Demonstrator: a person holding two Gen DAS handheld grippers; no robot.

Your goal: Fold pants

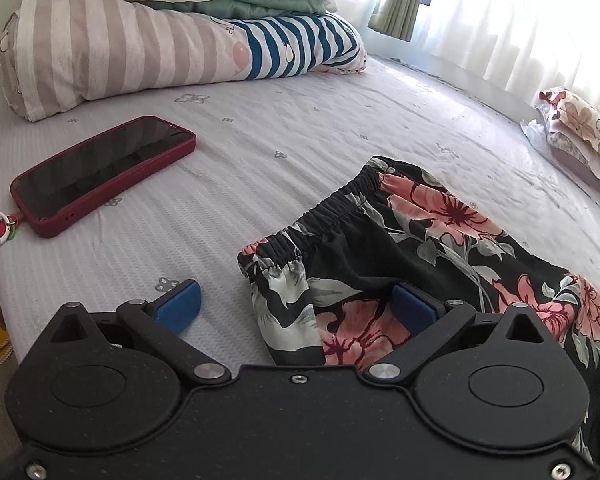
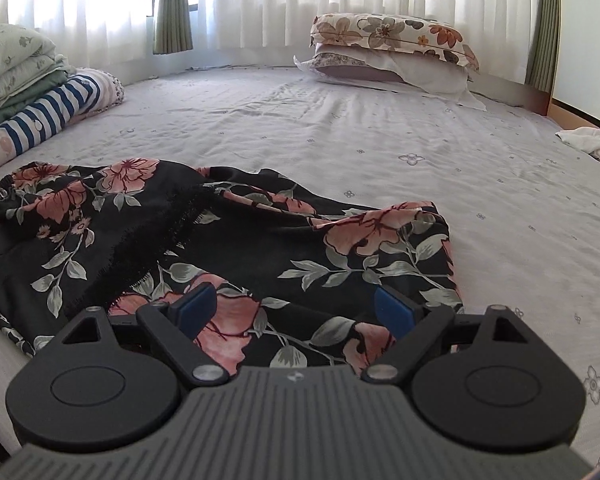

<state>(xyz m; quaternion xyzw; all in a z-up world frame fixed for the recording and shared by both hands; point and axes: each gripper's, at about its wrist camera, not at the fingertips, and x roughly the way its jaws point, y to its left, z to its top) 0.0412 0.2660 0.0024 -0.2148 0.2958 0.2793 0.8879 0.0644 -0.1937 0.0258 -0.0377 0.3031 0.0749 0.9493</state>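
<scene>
Black pants with pink flowers and grey leaves lie on the bed, folded over, their elastic waistband toward the left. My left gripper hovers over the waistband corner with its blue pads spread wide; nothing is pinched between them. In the right wrist view the same pants spread across the sheet, with a frayed black seam edge showing on top. My right gripper stands open above the near hem, its blue pads wide apart over the cloth.
A phone in a dark red case lies on the sheet left of the pants. A striped rolled quilt with folded green bedding sits behind. Floral pillows lie at the far side by the curtains. A white cloth lies at the right edge.
</scene>
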